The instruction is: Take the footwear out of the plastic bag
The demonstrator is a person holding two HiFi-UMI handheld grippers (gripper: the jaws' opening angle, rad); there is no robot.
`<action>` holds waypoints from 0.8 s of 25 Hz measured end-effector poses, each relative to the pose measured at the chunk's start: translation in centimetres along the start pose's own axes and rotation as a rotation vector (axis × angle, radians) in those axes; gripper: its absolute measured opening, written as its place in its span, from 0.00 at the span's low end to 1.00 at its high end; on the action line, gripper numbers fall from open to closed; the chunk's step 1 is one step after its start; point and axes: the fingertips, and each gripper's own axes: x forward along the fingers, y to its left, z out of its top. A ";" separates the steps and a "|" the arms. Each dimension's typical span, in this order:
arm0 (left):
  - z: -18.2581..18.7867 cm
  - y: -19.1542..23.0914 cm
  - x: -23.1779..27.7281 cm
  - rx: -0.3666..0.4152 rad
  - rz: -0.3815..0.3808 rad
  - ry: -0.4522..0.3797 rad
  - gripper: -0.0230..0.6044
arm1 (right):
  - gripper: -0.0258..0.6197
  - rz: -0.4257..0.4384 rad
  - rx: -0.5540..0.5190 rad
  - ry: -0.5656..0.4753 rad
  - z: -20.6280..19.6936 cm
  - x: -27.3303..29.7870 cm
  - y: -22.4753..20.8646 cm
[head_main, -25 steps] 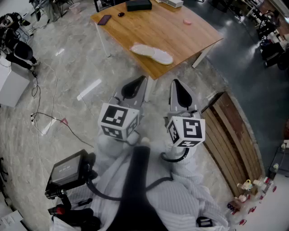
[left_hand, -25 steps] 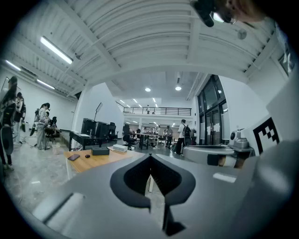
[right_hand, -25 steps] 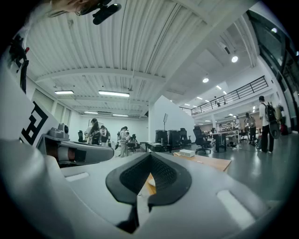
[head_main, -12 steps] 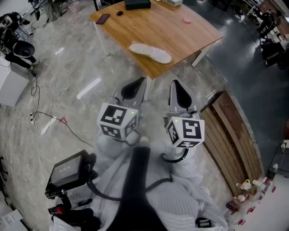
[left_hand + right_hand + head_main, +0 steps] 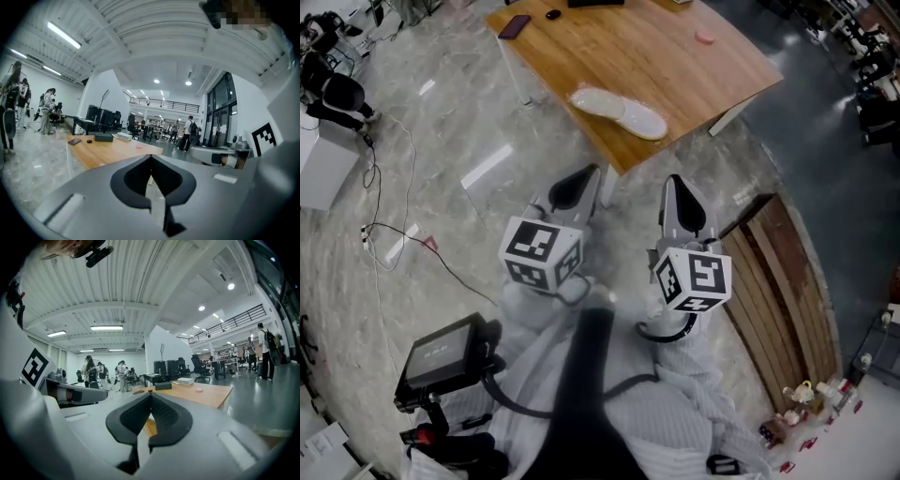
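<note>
Hovering side by side above the marble floor point(image 5: 441, 187), the left gripper point(image 5: 586, 178) and right gripper point(image 5: 677, 192) point toward 12 o'clock, at a wooden surface point(image 5: 675, 75). Both pairs are clenched with nothing between them. The left fingers point(image 5: 129, 178) meet along a thin seam, and so do the right fingers point(image 5: 168, 420). The footwear point(image 5: 623, 112), pale and flat inside its clear plastic bag point(image 5: 584, 99), lies on the surface near the corner closest to the grippers, well apart from both. From the bag, a dark phone point(image 5: 515, 25) sits at 11 o'clock and a small pink item point(image 5: 705, 37) at 1 o'clock. A slatted wooden panel point(image 5: 787, 281) lies on the floor at 3 o'clock of the right gripper.
</note>
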 end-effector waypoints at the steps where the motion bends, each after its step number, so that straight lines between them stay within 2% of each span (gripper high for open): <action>1: 0.1 0.7 1.0 -0.007 -0.002 0.003 0.04 | 0.06 -0.001 0.001 0.008 -0.2 1.0 -0.4; 5: 0.5 3.8 6.2 -0.019 -0.035 0.028 0.04 | 0.06 -0.020 0.016 0.031 -0.6 6.1 -2.2; 10: 0.4 8.2 12.2 -0.008 -0.093 0.115 0.04 | 0.06 -0.056 0.057 0.077 -1.5 12.6 -4.2; 13: -1.2 10.5 15.2 -0.021 -0.131 0.204 0.04 | 0.06 -0.084 0.116 0.124 -3.2 15.5 -5.6; 16: -3.9 12.5 18.3 -0.061 -0.163 0.317 0.04 | 0.06 -0.097 0.206 0.214 -6.3 18.0 -7.4; 20: -6.1 13.5 19.7 -0.103 -0.179 0.405 0.04 | 0.06 -0.090 0.279 0.320 -9.4 18.7 -9.2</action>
